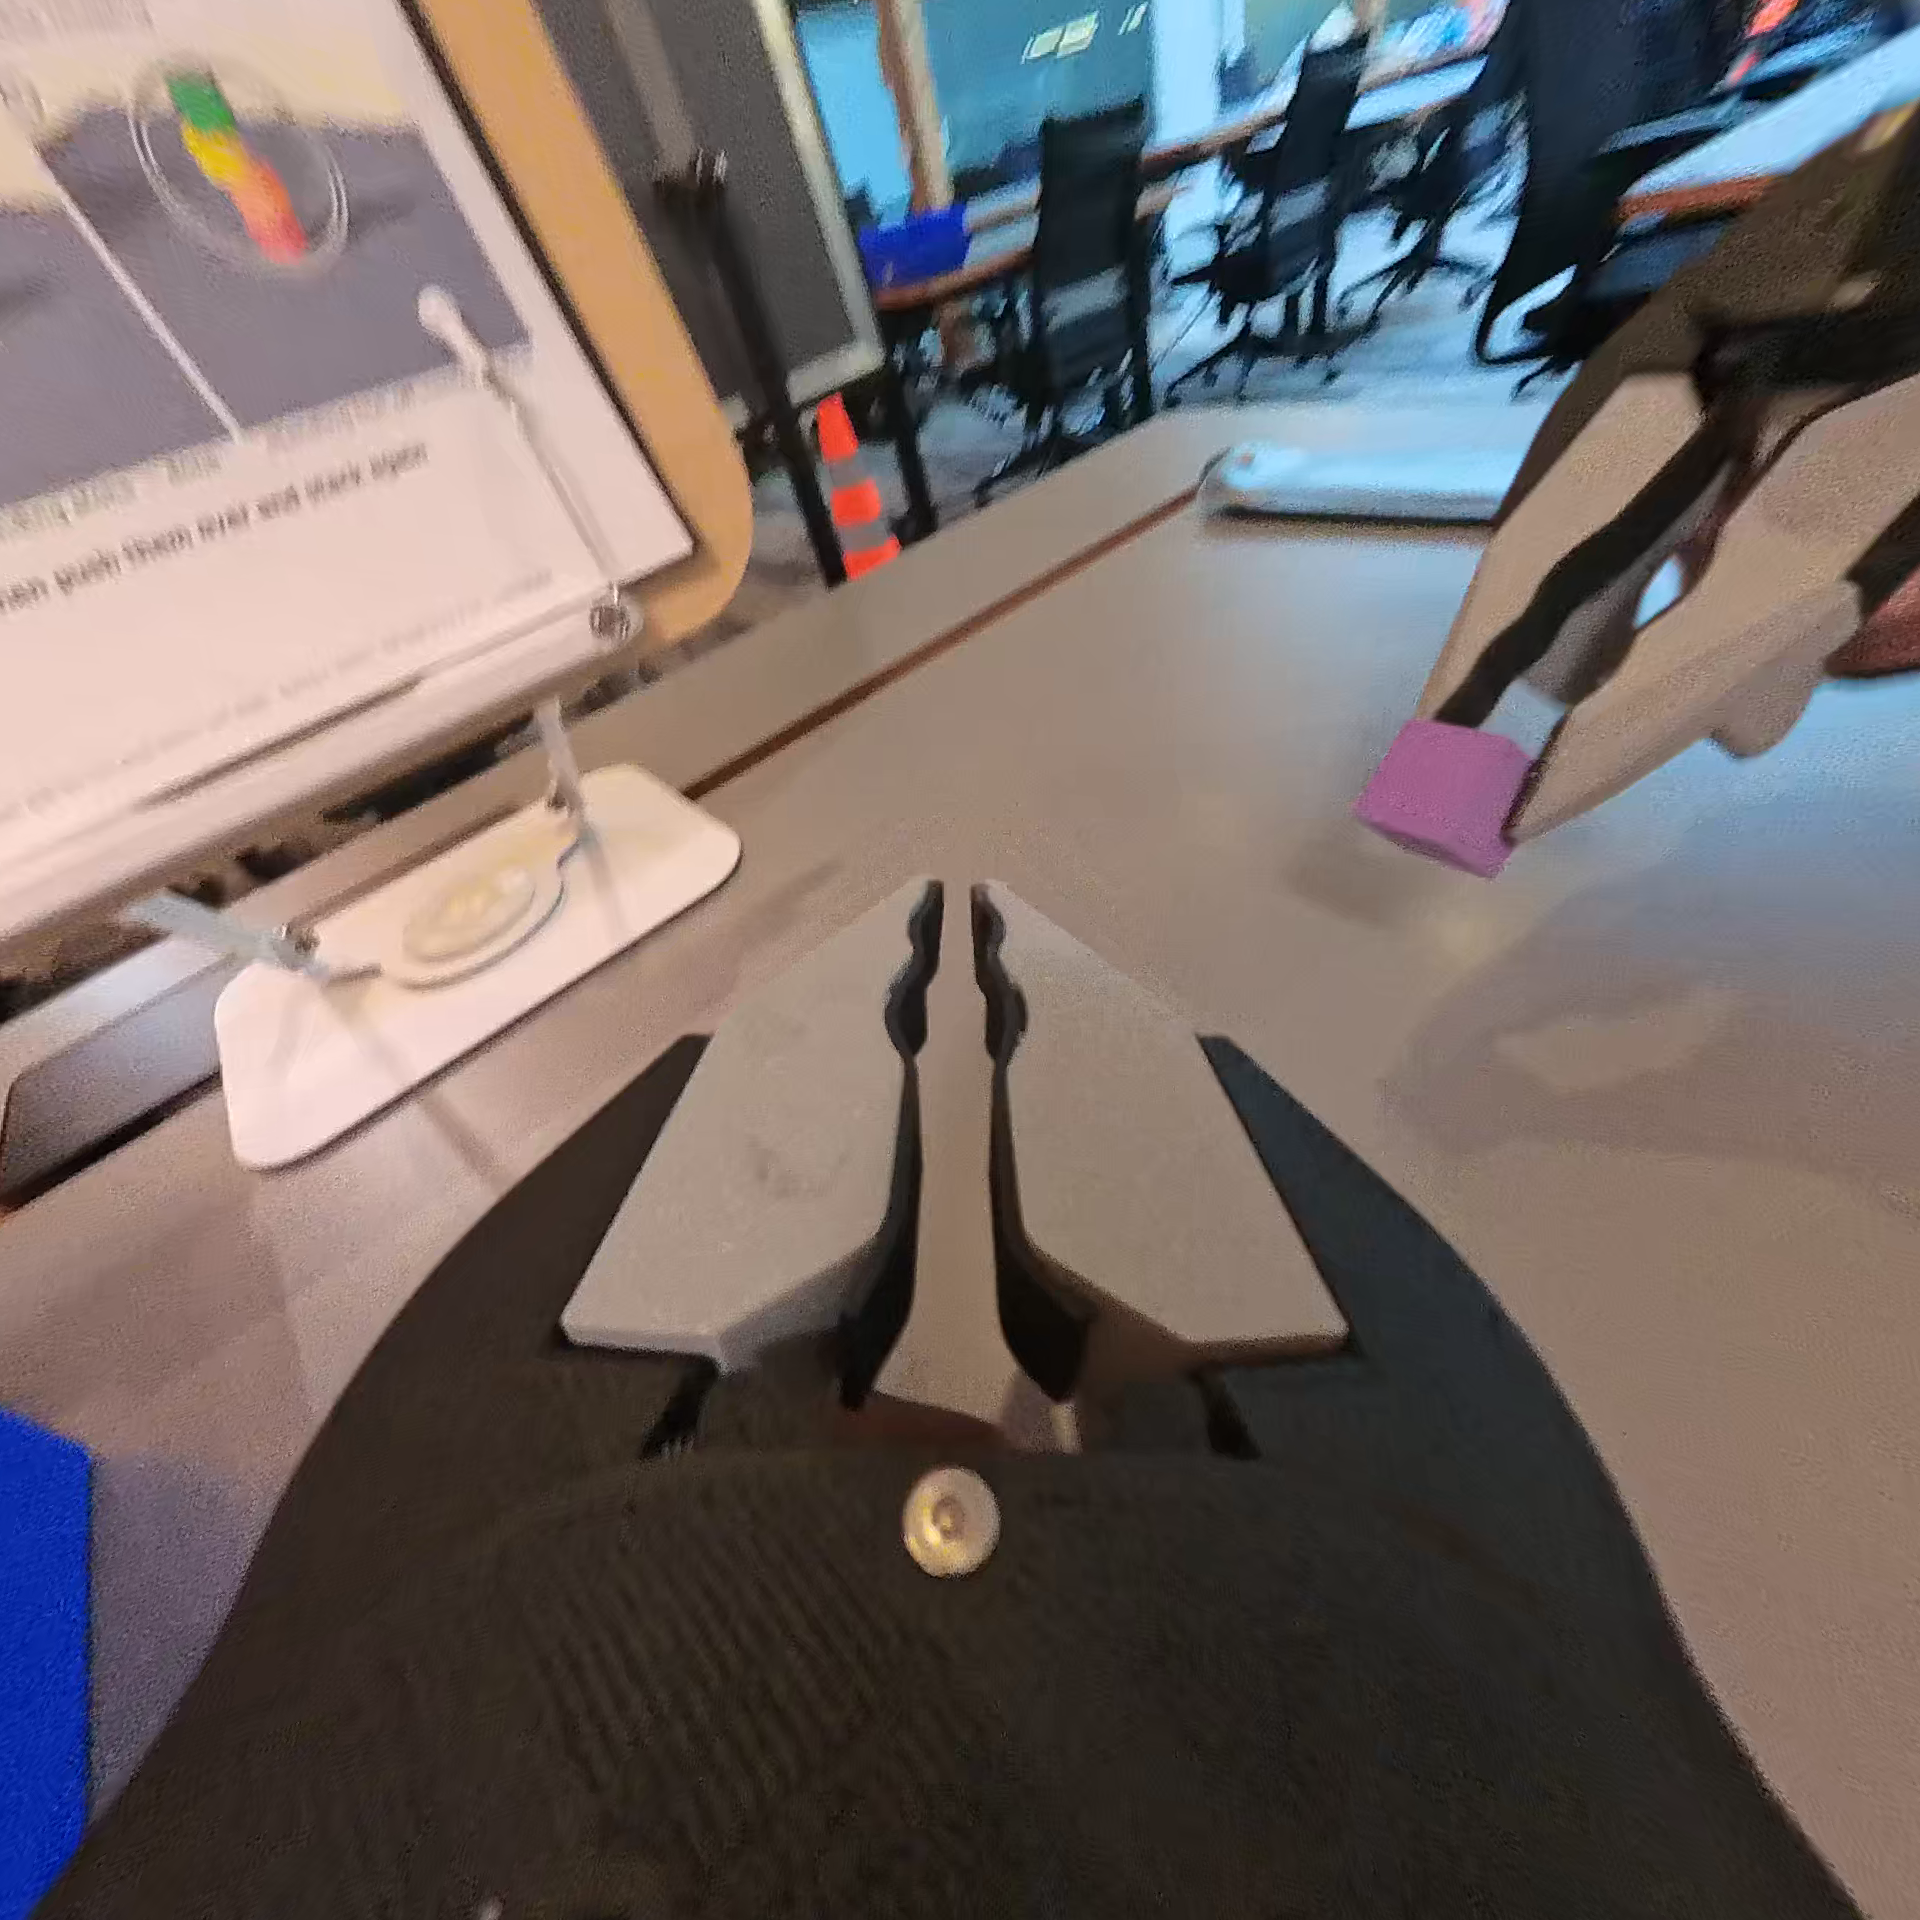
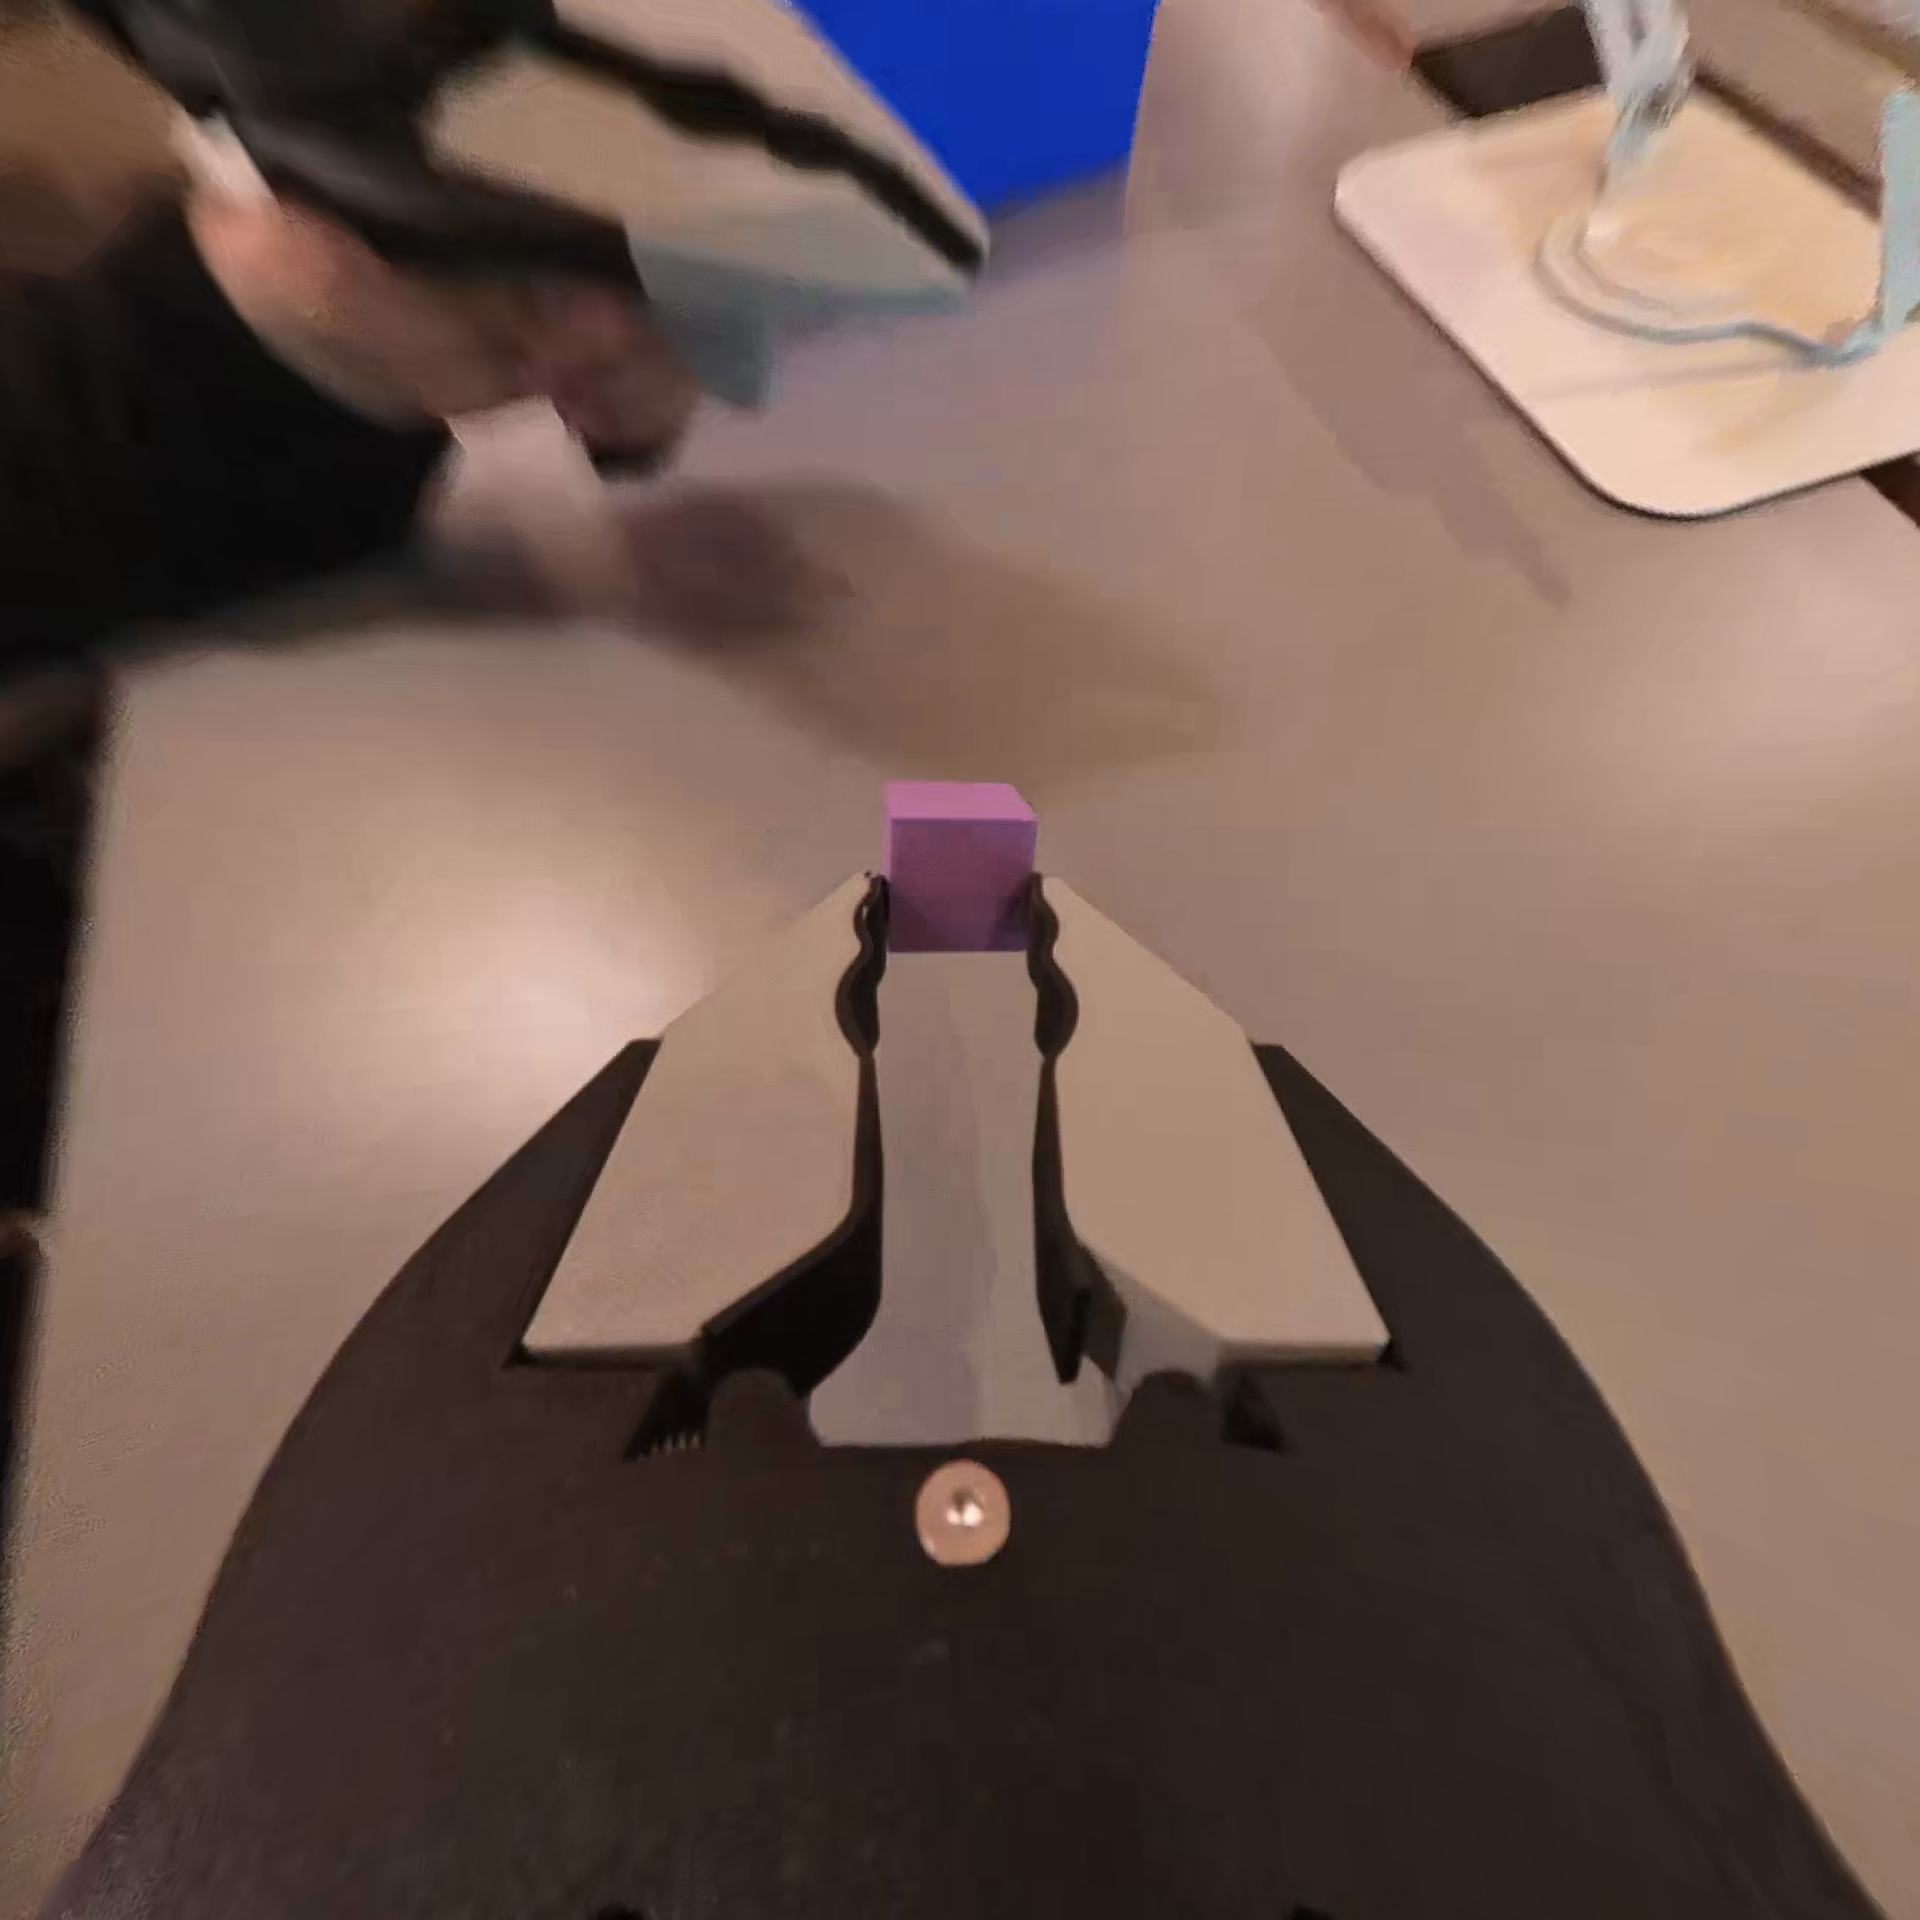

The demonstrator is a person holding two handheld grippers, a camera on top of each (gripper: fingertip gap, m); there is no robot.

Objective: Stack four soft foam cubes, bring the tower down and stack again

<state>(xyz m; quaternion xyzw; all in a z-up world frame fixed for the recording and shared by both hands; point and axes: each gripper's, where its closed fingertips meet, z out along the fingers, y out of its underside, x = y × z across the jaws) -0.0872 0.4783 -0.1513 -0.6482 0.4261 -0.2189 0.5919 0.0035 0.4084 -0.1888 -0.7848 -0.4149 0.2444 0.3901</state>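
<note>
Right gripper (image 2: 956,914) clamped on a purple foam cube (image 2: 961,868) at the fingertips, held just above the grey surface (image 2: 1455,935). Left gripper (image 1: 956,899) nearly closed on nothing, beside a white stand base (image 1: 468,966); blue object (image 1: 36,1642) at its left edge

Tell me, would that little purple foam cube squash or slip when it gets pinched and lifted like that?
The small purple foam cube probably gives a little, though its faces look square between the right hand-held gripper fingertips, so any squash is slight. It seems light: only the tips hold it above the grey table. Its matte surface and flat sides suggest little slipping and no rolling.
</note>
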